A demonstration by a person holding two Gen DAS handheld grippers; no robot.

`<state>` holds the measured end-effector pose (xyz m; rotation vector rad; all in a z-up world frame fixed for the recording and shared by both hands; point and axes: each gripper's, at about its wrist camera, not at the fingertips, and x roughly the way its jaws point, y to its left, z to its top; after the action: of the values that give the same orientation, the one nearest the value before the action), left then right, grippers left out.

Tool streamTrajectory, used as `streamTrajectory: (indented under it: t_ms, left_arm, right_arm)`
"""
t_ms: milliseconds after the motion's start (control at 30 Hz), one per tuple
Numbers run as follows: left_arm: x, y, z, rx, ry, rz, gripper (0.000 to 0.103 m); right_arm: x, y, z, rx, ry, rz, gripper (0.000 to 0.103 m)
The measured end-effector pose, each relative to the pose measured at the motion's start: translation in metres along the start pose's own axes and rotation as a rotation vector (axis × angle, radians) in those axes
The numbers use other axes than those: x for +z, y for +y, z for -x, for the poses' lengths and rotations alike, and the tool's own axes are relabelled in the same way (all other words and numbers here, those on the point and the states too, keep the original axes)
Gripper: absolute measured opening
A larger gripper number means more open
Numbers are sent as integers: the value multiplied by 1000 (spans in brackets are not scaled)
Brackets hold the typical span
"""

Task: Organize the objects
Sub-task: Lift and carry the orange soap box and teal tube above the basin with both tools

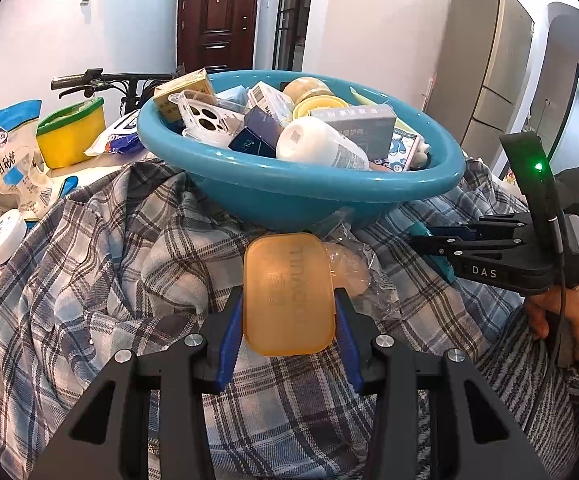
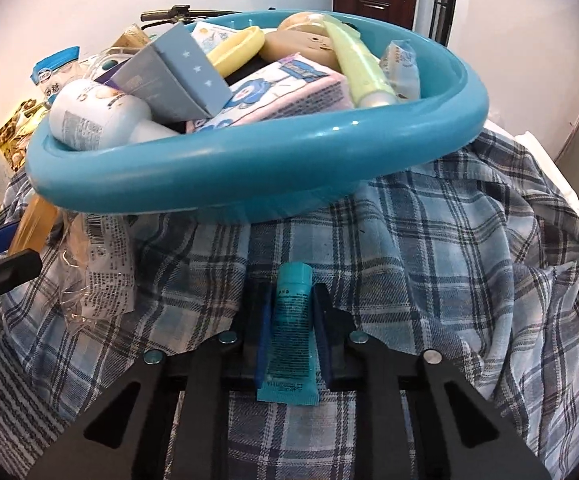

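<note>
A blue plastic basin (image 1: 297, 188) (image 2: 249, 160) heaped with boxes, bottles and tubes rests tilted on a plaid shirt (image 1: 109, 280) (image 2: 449, 260). My left gripper (image 1: 289, 304) is shut on an amber soap bar (image 1: 289, 292), held just in front of the basin's near wall. In the right wrist view my right gripper (image 2: 291, 304) is shut on a small teal tube (image 2: 291, 328), cap end pointing toward the basin. The right gripper (image 1: 421, 240) also shows at the right of the left wrist view, held by a hand (image 1: 569, 320).
Crumpled clear wrapping (image 1: 353, 272) (image 2: 101, 264) lies on the shirt beside the soap. Left of the basin stand a yellow tub (image 1: 71, 136), a white-and-blue bag (image 1: 5, 152) and a white jar (image 1: 5, 236). A bicycle handlebar (image 1: 89, 80) and a brown door (image 1: 217, 16) are behind.
</note>
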<state>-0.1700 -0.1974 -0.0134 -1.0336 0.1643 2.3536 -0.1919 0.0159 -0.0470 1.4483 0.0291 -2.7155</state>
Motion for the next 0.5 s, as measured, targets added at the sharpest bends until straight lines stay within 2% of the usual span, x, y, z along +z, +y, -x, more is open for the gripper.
streamTrajectory:
  t_ms: [100,300,400,500]
  left_arm:
    - [1,2,-1,-4,-1,3,45]
    - [1,2,-1,-6,0,6,45]
    - [0,2,-1,-6,-1,5,45]
    - [0,2,-1,-7,0,8,45]
  right_arm:
    - [0,5,6,6,-18,25,19]
    - [-7,5,39,27,-119,26,19]
    - [-5,3,59,71,-171,17,19]
    - [-21,-1,81,114,-232,18,19]
